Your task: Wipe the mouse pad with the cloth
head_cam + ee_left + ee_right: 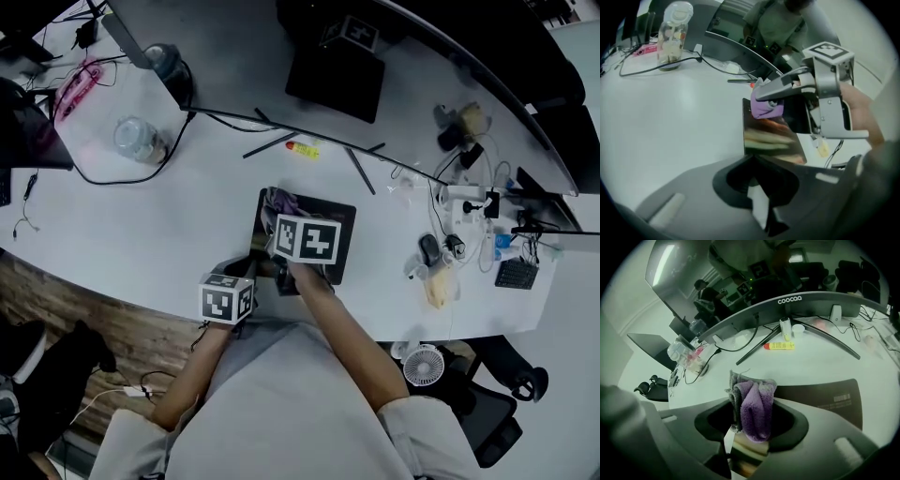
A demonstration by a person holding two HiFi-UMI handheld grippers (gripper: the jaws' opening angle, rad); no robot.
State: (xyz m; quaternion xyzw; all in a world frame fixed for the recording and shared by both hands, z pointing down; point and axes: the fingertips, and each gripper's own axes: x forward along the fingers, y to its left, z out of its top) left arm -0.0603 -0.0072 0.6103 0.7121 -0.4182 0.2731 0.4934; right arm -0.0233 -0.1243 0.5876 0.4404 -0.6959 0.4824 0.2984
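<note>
The right gripper [747,432] is clamped on the bunched cloth [757,404], which looks soft and light. The mouse pad [825,394] lies just beneath and ahead of it. The left gripper [761,187] pinches the pad's near edge. The pad appears thin and flexible, so restrain it there against the desk [679,112].

Wide bare white bench [178,234] lies left of the dark rectangular mouse pad [342,225]. Behind, black monitor-stand legs [359,171] and a yellow tube [302,148] narrow the strip; tangled cables [457,199] clutter the right. Left tongs [759,185], clamping the pad's corner, and right tongs [752,425], gripping a purple-grey cloth [755,408], crowd its left end.
</note>
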